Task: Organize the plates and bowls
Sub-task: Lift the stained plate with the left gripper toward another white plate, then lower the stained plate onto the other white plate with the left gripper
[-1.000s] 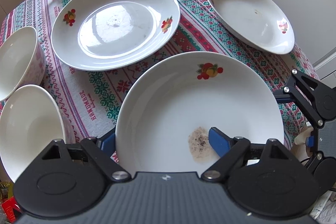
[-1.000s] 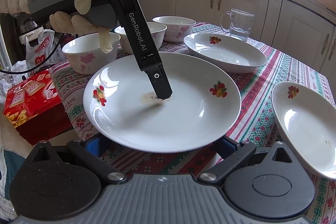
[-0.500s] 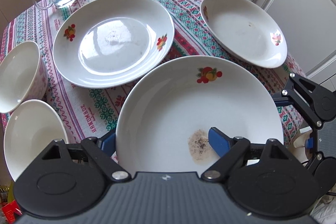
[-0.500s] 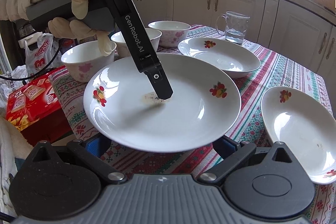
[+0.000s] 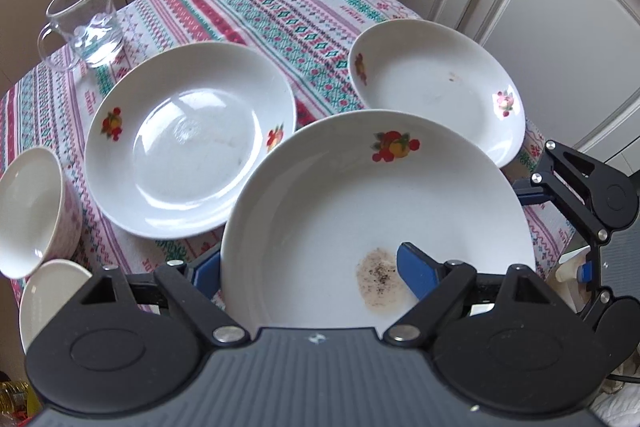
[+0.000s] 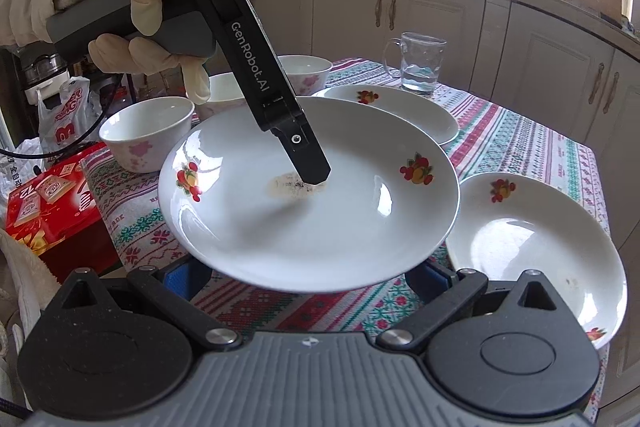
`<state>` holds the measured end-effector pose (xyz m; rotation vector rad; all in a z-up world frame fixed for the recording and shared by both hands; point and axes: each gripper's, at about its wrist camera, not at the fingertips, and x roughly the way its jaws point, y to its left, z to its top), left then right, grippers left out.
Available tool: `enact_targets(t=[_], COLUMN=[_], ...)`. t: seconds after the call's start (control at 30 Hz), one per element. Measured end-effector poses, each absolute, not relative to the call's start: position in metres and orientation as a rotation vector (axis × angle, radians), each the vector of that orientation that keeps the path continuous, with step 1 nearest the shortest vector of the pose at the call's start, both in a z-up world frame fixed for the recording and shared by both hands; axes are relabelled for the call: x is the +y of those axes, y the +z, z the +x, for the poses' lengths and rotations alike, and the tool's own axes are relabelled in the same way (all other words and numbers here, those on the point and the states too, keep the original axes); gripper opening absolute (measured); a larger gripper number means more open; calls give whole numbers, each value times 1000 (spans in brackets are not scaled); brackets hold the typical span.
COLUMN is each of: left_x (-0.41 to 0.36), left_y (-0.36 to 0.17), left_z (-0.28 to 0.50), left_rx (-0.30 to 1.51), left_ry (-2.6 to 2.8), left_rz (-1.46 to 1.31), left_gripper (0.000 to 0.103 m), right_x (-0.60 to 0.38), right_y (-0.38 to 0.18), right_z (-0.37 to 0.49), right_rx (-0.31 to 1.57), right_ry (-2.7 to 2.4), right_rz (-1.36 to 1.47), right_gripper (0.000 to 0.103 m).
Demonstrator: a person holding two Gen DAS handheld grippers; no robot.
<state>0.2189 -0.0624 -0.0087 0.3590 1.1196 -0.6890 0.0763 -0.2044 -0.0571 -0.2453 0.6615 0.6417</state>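
Seen from the right wrist, the gloved hand [image 6: 120, 23] grips the left gripper [image 5: 308, 267] at far left, above three bowls [image 6: 148, 131]; that gripper's jaws are half-spread and pinch the near rim of the stained plate [image 6: 308, 211], one blue finger [image 5: 416, 271] lying inside it beside the brown stain [image 5: 378, 283], the other beneath; the plate hangs clear of the tablecloth [image 6: 520, 147], directly over the right gripper [image 6: 308, 275], whose jaws stand wide under it; whether they touch it cannot be told; beyond sits a second plate [image 6: 400, 107] and a glass mug [image 6: 416, 67]; rightmost lies a third plate [image 6: 540, 251].
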Motion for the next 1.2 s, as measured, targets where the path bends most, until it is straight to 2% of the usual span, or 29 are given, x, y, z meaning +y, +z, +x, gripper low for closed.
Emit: enact_targets(t=[1.2], left_x=[-199], left_y=[-18], left_z=[256], left_rx=[1076], left_ry=[-914], left_rz=[501], left_gripper=[87], right_x=[-305], right_y=[-48], right_z=[77], right_rx=[657], right_ry=[383], right_rz=[-157], right_gripper=[103])
